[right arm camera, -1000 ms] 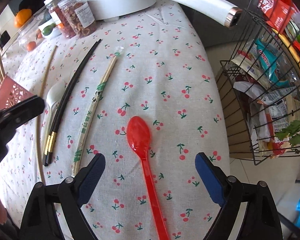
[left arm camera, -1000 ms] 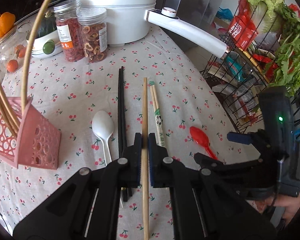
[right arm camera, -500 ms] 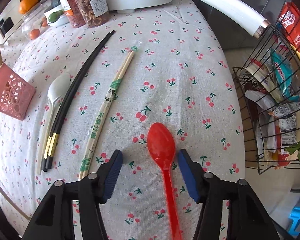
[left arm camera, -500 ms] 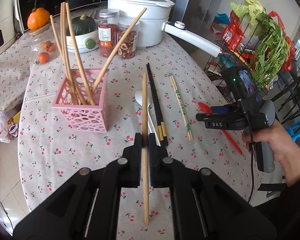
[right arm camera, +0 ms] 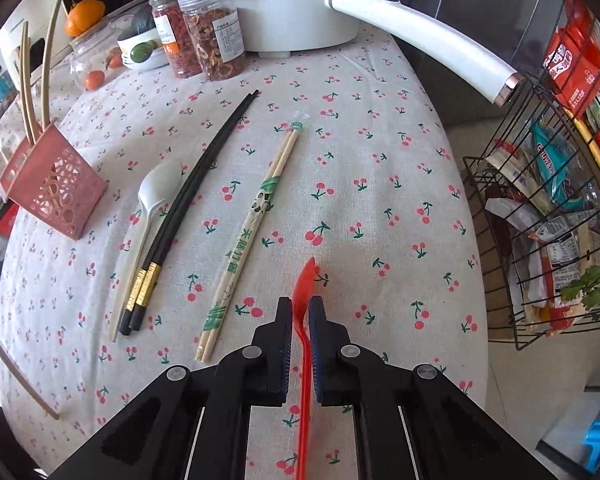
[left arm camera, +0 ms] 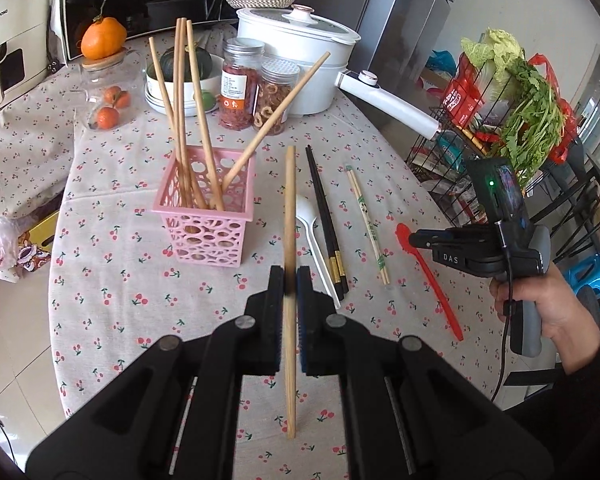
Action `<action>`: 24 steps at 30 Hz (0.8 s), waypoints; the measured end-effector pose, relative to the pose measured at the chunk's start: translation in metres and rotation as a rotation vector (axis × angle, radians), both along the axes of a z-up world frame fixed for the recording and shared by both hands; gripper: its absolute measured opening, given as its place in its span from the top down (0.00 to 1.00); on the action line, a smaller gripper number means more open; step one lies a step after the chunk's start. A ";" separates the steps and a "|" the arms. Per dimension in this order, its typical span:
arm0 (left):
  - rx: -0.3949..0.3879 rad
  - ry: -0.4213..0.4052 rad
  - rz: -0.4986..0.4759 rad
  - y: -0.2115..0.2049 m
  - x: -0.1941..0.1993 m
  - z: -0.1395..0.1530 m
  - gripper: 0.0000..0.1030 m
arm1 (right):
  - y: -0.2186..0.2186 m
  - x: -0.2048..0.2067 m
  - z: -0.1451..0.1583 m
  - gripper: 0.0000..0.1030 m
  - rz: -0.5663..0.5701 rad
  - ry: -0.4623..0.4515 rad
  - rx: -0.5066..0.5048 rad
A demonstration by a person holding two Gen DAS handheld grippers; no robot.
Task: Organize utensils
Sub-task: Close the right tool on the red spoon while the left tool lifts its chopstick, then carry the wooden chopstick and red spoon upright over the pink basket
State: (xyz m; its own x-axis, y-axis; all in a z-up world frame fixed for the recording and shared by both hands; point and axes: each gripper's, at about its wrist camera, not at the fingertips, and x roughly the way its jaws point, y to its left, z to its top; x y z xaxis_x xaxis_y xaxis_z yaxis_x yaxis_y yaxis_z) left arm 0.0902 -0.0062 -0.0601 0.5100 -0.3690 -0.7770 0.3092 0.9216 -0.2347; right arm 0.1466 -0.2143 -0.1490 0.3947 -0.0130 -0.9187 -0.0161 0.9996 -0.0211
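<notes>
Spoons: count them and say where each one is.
2. The white spoon lies on the tablecloth beside the black chopsticks; the red spoon is clamped in the right hand-held gripper. None look hidden.

— That cloth on the worktop (left arm camera: 112,280) is off-white, dotted all over with little red cherries on green stems.

— And the basket (left arm camera: 206,224) is pink, punched with round holes, full of pale tan sticks. Both claws are black, with blue pads (right arm camera: 320,344).

— The spoon (right arm camera: 302,320) in the right claw (right arm camera: 300,320) is bright red; the other spoon (right arm camera: 156,196) is white.

— Black chopsticks (right arm camera: 188,200) with gold bands, and a pale pair (right arm camera: 248,240) in a wrapper printed green.

— White pot (left arm camera: 300,64), orange fruit (left arm camera: 102,38) behind.
</notes>
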 end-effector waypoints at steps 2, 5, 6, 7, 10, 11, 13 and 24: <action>-0.012 -0.007 0.005 0.002 -0.001 0.004 0.93 | 0.002 -0.006 0.008 0.92 0.006 -0.021 0.019; -0.024 -0.013 0.006 0.005 -0.004 0.007 0.93 | 0.003 -0.013 0.016 0.93 0.018 -0.039 0.055; -0.026 -0.014 0.005 0.006 -0.005 0.008 0.93 | 0.002 -0.015 0.020 0.93 0.021 -0.047 0.065; -0.027 -0.016 0.004 0.006 -0.006 0.008 0.93 | 0.000 -0.017 0.023 0.93 0.024 -0.052 0.080; -0.031 -0.015 0.007 0.009 -0.007 0.008 0.93 | -0.006 -0.022 0.028 0.92 0.047 -0.048 0.128; -0.033 -0.014 0.009 0.009 -0.007 0.008 0.93 | -0.008 -0.023 0.027 0.91 0.052 -0.042 0.138; -0.035 -0.013 0.011 0.011 -0.007 0.008 0.93 | -0.012 -0.023 0.022 0.67 0.054 -0.021 0.146; -0.028 -0.014 0.001 0.008 -0.003 0.007 0.93 | 0.008 0.011 -0.019 0.46 0.103 0.086 0.023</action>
State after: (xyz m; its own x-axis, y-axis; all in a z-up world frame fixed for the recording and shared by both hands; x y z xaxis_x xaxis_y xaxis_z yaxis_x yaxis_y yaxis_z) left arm 0.0872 0.0015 -0.0532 0.5207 -0.3900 -0.7594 0.3120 0.9150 -0.2559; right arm 0.1577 -0.2064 -0.1683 0.3127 0.0449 -0.9488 -0.1198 0.9928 0.0075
